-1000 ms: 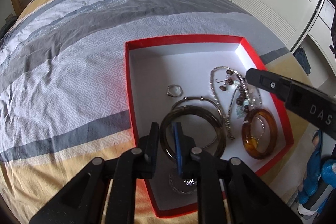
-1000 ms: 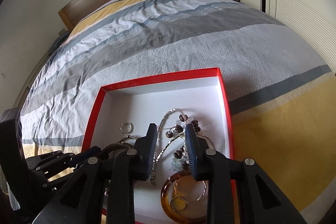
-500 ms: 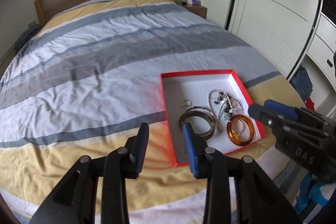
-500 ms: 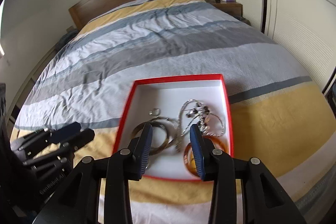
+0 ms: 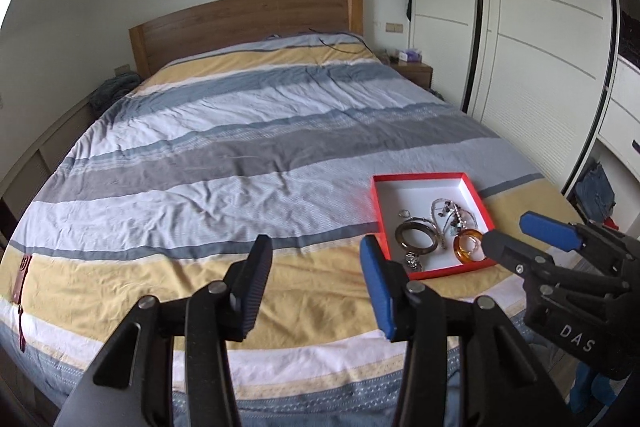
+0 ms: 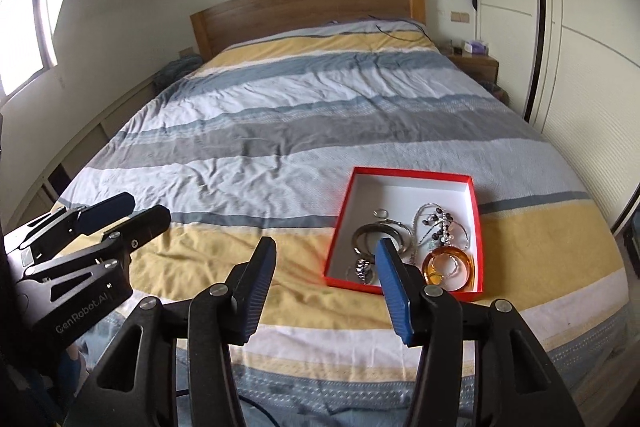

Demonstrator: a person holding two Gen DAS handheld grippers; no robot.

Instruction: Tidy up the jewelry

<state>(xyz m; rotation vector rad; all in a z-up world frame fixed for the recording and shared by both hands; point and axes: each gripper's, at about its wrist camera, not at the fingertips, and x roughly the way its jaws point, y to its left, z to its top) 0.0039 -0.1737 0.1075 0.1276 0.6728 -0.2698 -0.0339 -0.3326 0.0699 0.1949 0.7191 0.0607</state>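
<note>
A red box with a white inside (image 5: 476,199) (image 6: 478,227) lies on the bed's near right part. In it lie an amber bangle (image 5: 460,251) (image 6: 466,269), a dark metal bangle (image 5: 416,238) (image 6: 360,239), a beaded necklace (image 5: 450,213) (image 6: 438,223), a small ring (image 5: 405,213) (image 6: 382,213) and a silver piece (image 6: 363,269). My left gripper (image 5: 314,261) is open and empty, held high left of the box. My right gripper (image 6: 325,267) is open and empty, above the bed's front edge near the box's left side. It also shows in the left wrist view (image 5: 516,237).
The striped bedspread (image 5: 240,155) covers a wide bed with a wooden headboard (image 5: 248,23). White wardrobes (image 5: 520,47) stand along the right. A nightstand (image 5: 414,71) is at the far right. A dark red item (image 5: 22,277) lies at the bed's left edge.
Both grippers have pulled back and up from the box and opened wider. The box with the jewelry now looks small and far; nothing in it has moved.
</note>
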